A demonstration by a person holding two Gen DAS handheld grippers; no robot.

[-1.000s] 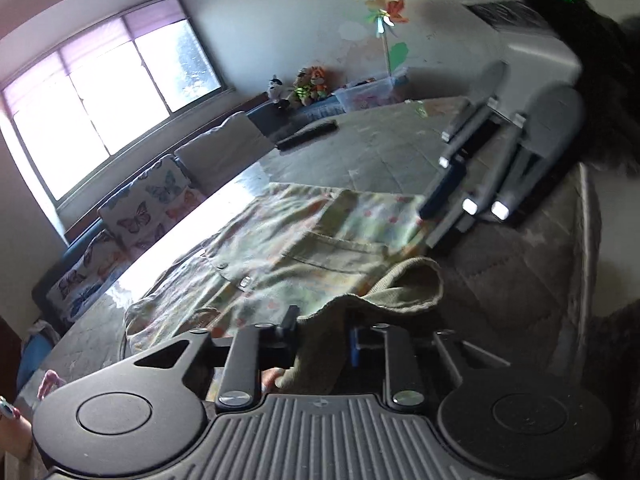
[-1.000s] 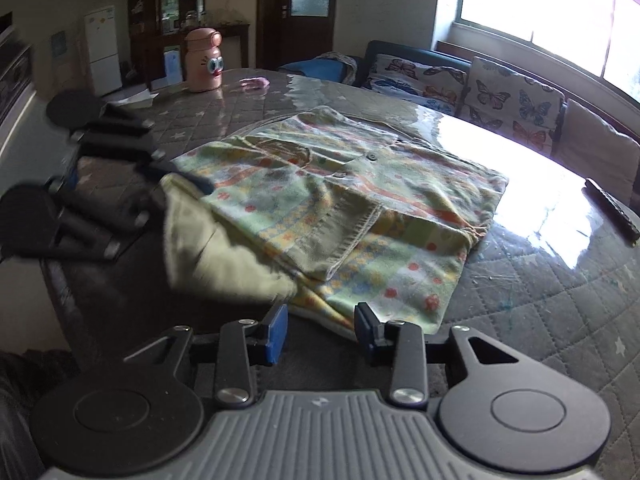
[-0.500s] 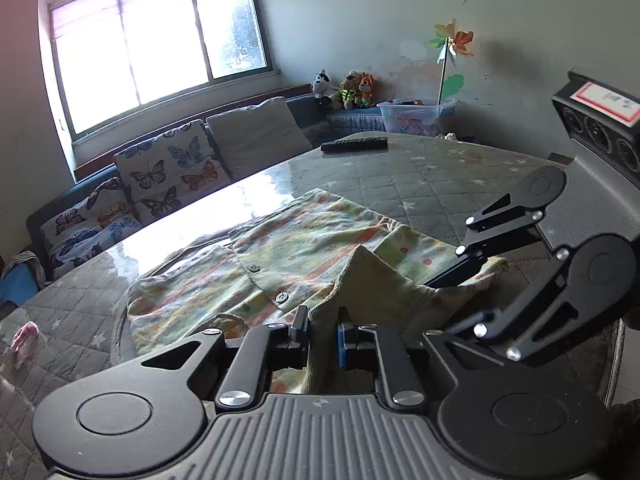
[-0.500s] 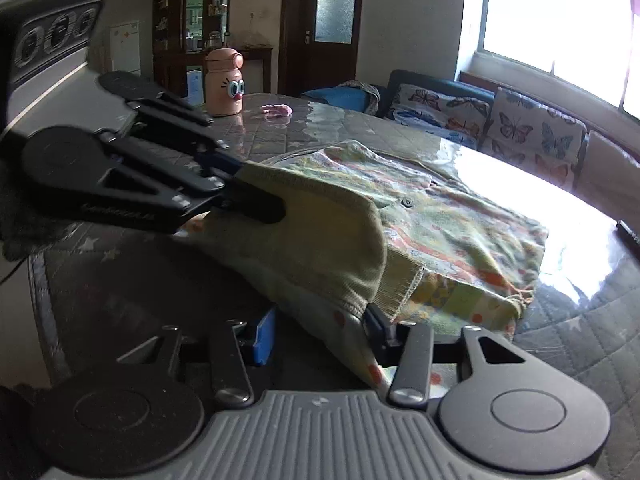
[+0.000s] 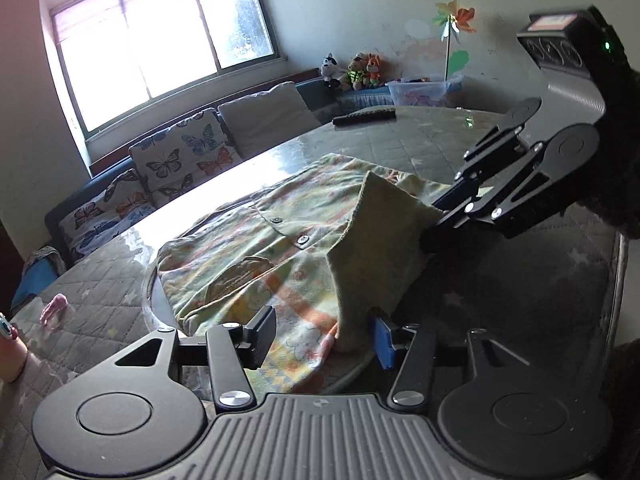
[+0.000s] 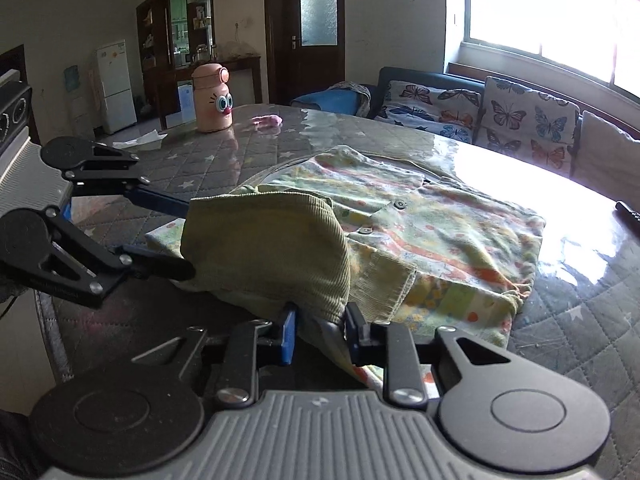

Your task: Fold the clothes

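Left wrist view: the left gripper (image 5: 322, 332) has its fingers spread wide, with the olive corduroy flap (image 5: 376, 240) of the patterned shirt (image 5: 256, 248) draped down into the gap and touching only the blue-padded finger (image 5: 382, 338) — nothing is clamped there. The far end of that flap runs into the tips of the right gripper (image 5: 434, 222), which reaches in from the right edge of the table (image 5: 520, 280); whether its tips pinch the cloth cannot be told from this side. The shirt lies buttoned and spread over the middle of the table, its far hem toward the window edge. A dark remote (image 5: 364, 117) rests near the far edge.

In the right wrist view, the right gripper (image 6: 320, 330) is closed onto the flap's (image 6: 264, 248) lower fold, cloth bunched between both pads and lifted off the shirt (image 6: 440, 240) beneath. The left gripper (image 6: 176, 236) comes in from the left edge, its two dark fingers reaching to the other end of the flap. A peach cartoon-faced bottle (image 6: 211, 98) stands near the far corner, with a small pink object (image 6: 267, 121) just beside it.
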